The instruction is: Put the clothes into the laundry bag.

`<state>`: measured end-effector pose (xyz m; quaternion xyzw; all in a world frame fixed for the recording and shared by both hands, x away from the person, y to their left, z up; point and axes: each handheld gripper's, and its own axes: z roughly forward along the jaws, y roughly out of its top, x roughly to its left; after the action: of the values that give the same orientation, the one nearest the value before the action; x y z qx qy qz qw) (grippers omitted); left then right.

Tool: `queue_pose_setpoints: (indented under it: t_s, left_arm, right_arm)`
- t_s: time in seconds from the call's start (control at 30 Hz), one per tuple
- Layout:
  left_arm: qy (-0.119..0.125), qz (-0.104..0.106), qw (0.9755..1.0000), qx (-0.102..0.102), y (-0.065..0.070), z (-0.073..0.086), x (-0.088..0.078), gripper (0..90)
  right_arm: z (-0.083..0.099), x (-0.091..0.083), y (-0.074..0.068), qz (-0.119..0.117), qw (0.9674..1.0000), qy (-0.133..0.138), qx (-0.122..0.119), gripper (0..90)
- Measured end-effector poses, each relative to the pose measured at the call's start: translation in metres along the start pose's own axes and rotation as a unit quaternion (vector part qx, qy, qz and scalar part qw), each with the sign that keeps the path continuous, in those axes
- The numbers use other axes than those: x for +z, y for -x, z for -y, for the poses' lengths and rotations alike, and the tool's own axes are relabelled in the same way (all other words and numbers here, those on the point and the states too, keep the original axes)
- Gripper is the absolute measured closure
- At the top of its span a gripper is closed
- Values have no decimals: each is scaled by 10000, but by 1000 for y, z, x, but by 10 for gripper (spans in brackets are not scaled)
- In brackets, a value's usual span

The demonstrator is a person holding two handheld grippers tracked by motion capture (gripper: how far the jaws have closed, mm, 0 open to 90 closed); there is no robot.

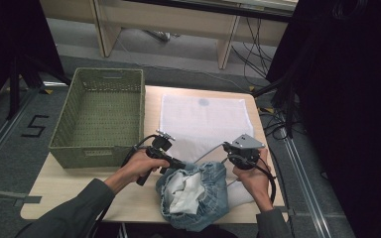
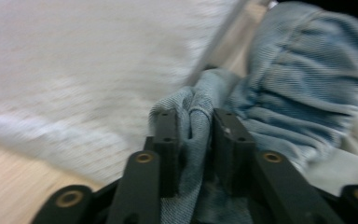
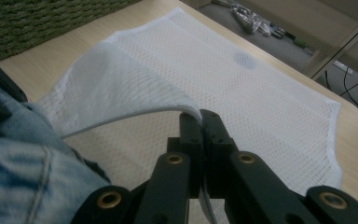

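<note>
Overall, the work surface is a light wooden table (image 1: pixel 79 191) standing on grey flooring, with pale wooden furniture legs and loose black cables beyond its far edge and dark curtains at both sides of the room. On the floor to the left, a black numeral five (image 1: pixel 33 126) is marked. At the far left corner of the table stands a green woven basket (image 1: pixel 62 144), rectangular, with nothing visible inside it. Just beside the basket, a white mesh laundry bag (image 1: pixel 203 119) lies spread flat across the middle and right of the tabletop; a small grey round patch shows near its far edge. At the near edge of the table lies a bunched pair of light blue denim jeans (image 1: pixel 213 191), turned so that white pocket lining shows at the middle of the heap. The jeans lie against the bag's near edge, between the two hands. The left gripper (image 2: pixel 193 128) has its jaws narrowed onto a fold of the denim, the cloth pinched between the pads. The right gripper (image 3: pixel 200 122) has its jaws pressed together on the near edge of the mesh bag, which is raised off the table at that point and arches away from the jaws.
</note>
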<state>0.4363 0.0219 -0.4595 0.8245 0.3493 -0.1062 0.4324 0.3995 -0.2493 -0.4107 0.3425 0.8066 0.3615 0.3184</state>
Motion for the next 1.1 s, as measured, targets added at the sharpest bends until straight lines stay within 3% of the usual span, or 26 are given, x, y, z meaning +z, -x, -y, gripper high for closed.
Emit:
queue_pose_setpoints:
  t_s: [0.13,0.2,0.3,0.43,0.5,0.57,0.63,0.77,0.9,0.93,0.97,1.0,1.03,1.07,1.1]
  left_arm:
    - [213,175,9993,239,23,-6,3,783]
    - [204,50,9991,370,28,-7,11,780]
    - [123,-182,9990,396,22,-4,28,760]
    - [43,-445,9984,344,14,-4,32,659]
    - [130,-492,9978,429,18,-5,26,538]
    - [177,-523,9972,499,23,-8,17,502]
    - [298,-622,9957,614,27,-12,7,455]
    - [566,-1005,9895,874,29,-21,-7,419]
    - [422,-1201,9872,957,20,-25,10,356]
    - [332,-1258,9863,1011,16,-25,16,366]
    - [272,-1270,9857,1077,10,-25,22,565]
    - [270,-1265,9857,1078,6,-24,25,565]
    - [336,-1231,9867,1012,3,-24,26,677]
    - [453,-1310,9858,946,1,-23,25,744]
    - [519,-1391,9837,1011,-1,-24,21,803]
  right_arm:
    - [-8,-1,-8,-112,9999,33,-72,893]
    - [-9,-1,-9,-110,9998,74,-130,893]
    - [-9,0,-13,-180,9997,34,-146,893]
    - [-9,0,-14,-230,9997,17,-116,893]
    - [-7,0,-13,-220,9997,38,-137,892]
    - [-7,0,-12,-235,9996,8,-162,892]
    - [-7,0,-12,-253,9996,18,-122,892]
    - [-7,-2,-11,-208,9996,46,-177,892]
    - [-8,-1,-15,-252,9995,48,-179,892]
    - [-9,-1,-16,-286,9994,48,-202,892]
    - [-10,-1,-19,-380,9993,-41,-58,892]
    - [-10,-1,-19,-380,9993,-41,-58,892]
    - [-9,0,-19,-316,9993,2,-182,891]
    - [-9,0,-19,-272,9993,48,-249,891]
    - [-8,0,-20,-318,9993,13,-177,890]
